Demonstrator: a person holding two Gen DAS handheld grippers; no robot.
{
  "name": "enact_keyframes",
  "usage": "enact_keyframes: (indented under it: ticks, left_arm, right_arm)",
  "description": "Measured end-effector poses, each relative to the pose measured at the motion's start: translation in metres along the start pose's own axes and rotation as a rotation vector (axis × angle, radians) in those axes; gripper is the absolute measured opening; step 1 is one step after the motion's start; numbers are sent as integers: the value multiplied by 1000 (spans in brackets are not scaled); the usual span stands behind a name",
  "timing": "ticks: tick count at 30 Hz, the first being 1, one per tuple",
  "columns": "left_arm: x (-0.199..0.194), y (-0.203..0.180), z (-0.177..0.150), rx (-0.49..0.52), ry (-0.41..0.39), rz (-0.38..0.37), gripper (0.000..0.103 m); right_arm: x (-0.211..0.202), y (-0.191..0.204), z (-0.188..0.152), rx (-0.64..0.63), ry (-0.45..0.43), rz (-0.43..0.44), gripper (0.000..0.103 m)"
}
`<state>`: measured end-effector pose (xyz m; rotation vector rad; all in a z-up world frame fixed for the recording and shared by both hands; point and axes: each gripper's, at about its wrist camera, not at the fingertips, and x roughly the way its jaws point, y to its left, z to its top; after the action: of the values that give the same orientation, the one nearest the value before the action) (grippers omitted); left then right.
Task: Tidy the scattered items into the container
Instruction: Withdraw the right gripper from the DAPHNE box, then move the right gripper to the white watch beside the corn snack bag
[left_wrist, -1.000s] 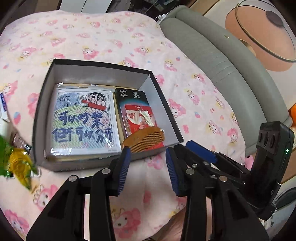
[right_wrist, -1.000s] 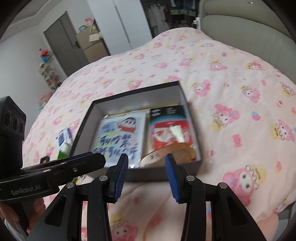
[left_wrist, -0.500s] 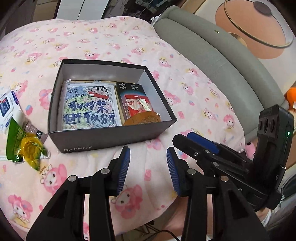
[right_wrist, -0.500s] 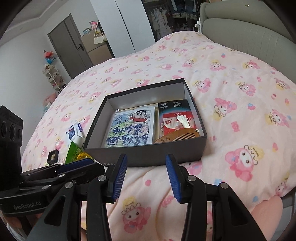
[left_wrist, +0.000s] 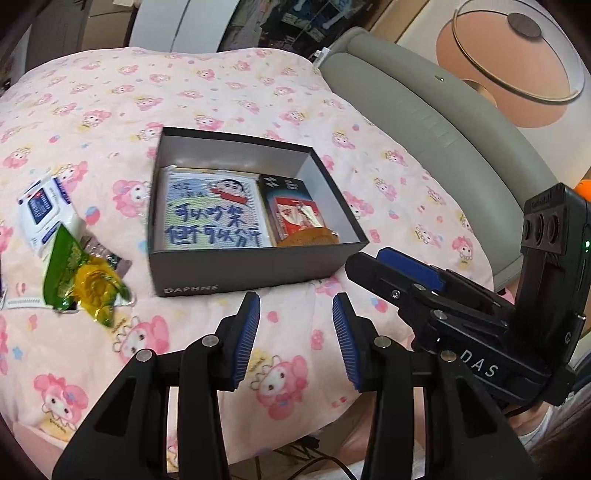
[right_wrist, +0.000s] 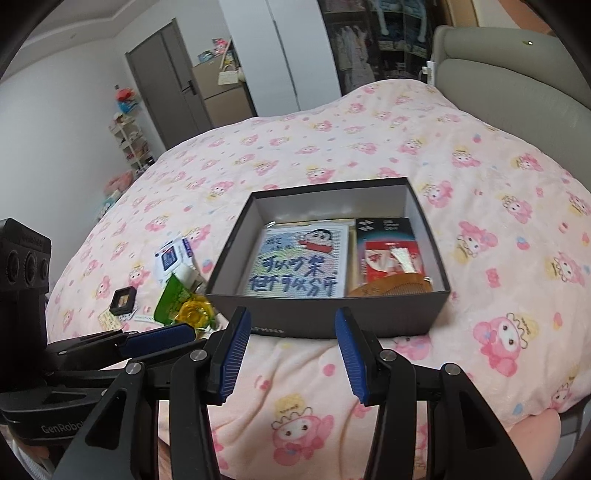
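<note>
A dark grey box (left_wrist: 251, 273) (right_wrist: 325, 317) sits on the pink bedspread. It holds a cartoon picture pack (left_wrist: 212, 218) (right_wrist: 299, 262), a black card box (left_wrist: 284, 186), a red packet (left_wrist: 299, 216) and a wooden comb (left_wrist: 308, 238) (right_wrist: 391, 286). Left of the box lie a white wipes pack (left_wrist: 44, 206) (right_wrist: 171, 256), a green snack packet (left_wrist: 64, 269) (right_wrist: 171, 297), a yellow wrapped item (left_wrist: 96, 286) (right_wrist: 194, 312) and a small black square case (right_wrist: 123, 301). My left gripper (left_wrist: 295, 302) is open and empty, short of the box's front wall. My right gripper (right_wrist: 292, 314) is opening with nothing between its jaws.
A grey padded headboard (left_wrist: 424, 122) (right_wrist: 498, 70) runs along the right of the bed. The bed's near edge lies just below both grippers. A door, wardrobe and shelf (right_wrist: 129, 144) stand beyond the bed's far side. A small card (right_wrist: 109, 319) lies by the black case.
Both grippers have drawn back from the box and a little up, so the box looks farther off. The scattered items left of it have come into view. The right jaws stand slightly wider.
</note>
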<state>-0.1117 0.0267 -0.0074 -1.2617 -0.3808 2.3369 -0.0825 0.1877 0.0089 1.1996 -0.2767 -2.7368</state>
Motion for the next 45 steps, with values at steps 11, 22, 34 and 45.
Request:
enact_keyframes:
  ticks: [11, 22, 34, 45]
  left_arm:
    - [-27, 37, -23, -81, -42, 88, 42]
    - [-66, 89, -43, -206, -127, 166, 42]
    - [-69, 173, -64, -376, -124, 245, 42]
    - [-36, 244, -77, -532, -109, 247, 42]
  right_arm:
    - [20, 51, 9, -142, 32, 68, 44]
    - [57, 120, 15, -312, 103, 173, 44]
    - [119, 153, 8, -402, 287, 287, 43]
    - [189, 176, -14, -393, 434, 363, 43]
